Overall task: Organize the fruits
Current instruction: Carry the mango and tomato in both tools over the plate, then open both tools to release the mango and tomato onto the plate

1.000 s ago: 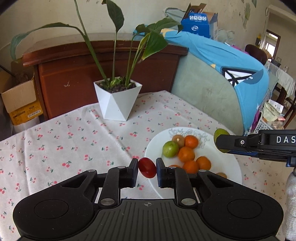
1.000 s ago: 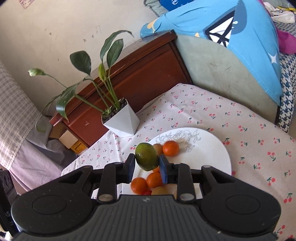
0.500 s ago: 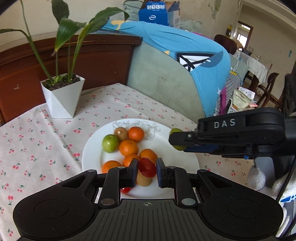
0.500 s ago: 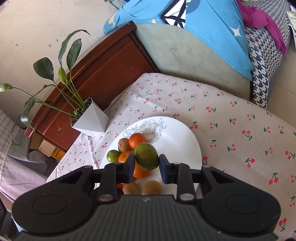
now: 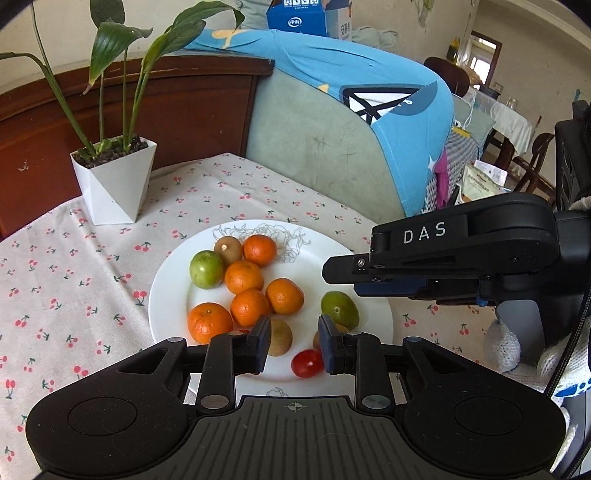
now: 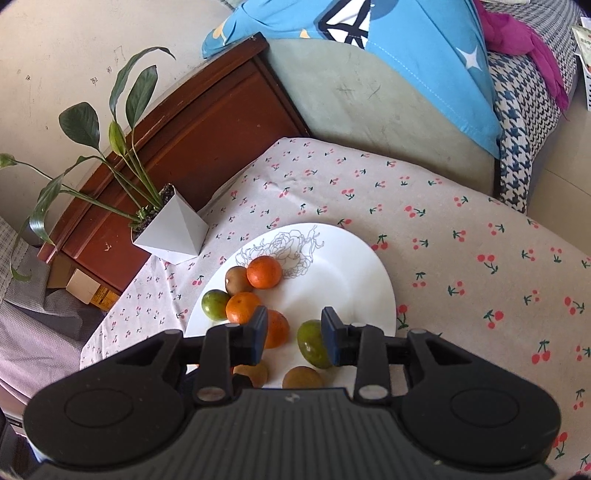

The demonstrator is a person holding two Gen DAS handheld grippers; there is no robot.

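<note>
On the white plate (image 5: 173, 280): five oranges (image 5: 243, 276), three brown kiwis (image 5: 228, 249), one green round fruit (image 5: 206, 268), one red tomato (image 5: 307, 363), one green mango (image 5: 339, 309) lying flat, long axis along the rim. Left gripper (image 5: 293, 345) and right gripper (image 6: 294, 334) both spread apart, holding nothing.

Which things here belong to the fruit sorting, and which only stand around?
Job: white plate, oranges, green mango, red tomato, both open tools.
Around: potted plant, blue cloth, blue carton.

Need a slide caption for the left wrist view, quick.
Open left gripper above red tomato on fruit-filled white plate.
</note>
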